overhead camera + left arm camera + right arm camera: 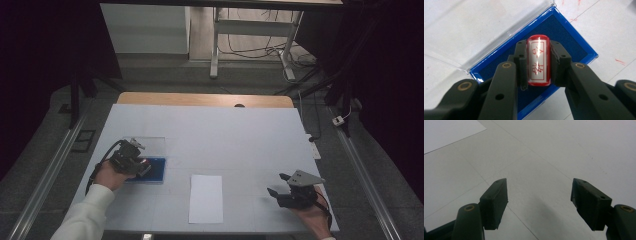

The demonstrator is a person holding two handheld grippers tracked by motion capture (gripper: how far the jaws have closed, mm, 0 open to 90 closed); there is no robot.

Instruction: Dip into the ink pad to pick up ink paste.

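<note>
A red stamp (538,63) with red characters on its white face sits between the jaws of my left gripper (538,62), which is shut on it. Under it lies a blue ink pad case (571,45) with a dark blue pad and a clear lid (474,27) folded open. From above, the left gripper (142,167) hovers over the blue case (155,170) at the table's left. My right gripper (278,184) rests open at the front right with nothing between its fingers (495,200). A white paper sheet (206,198) lies between the two hands.
The white table cover (225,135) reaches a wooden edge (200,99) at the back. Red ink marks (620,61) dot the surface near the case. Metal rails (50,170) run along both sides of the table, and a desk frame with cables (250,45) stands beyond.
</note>
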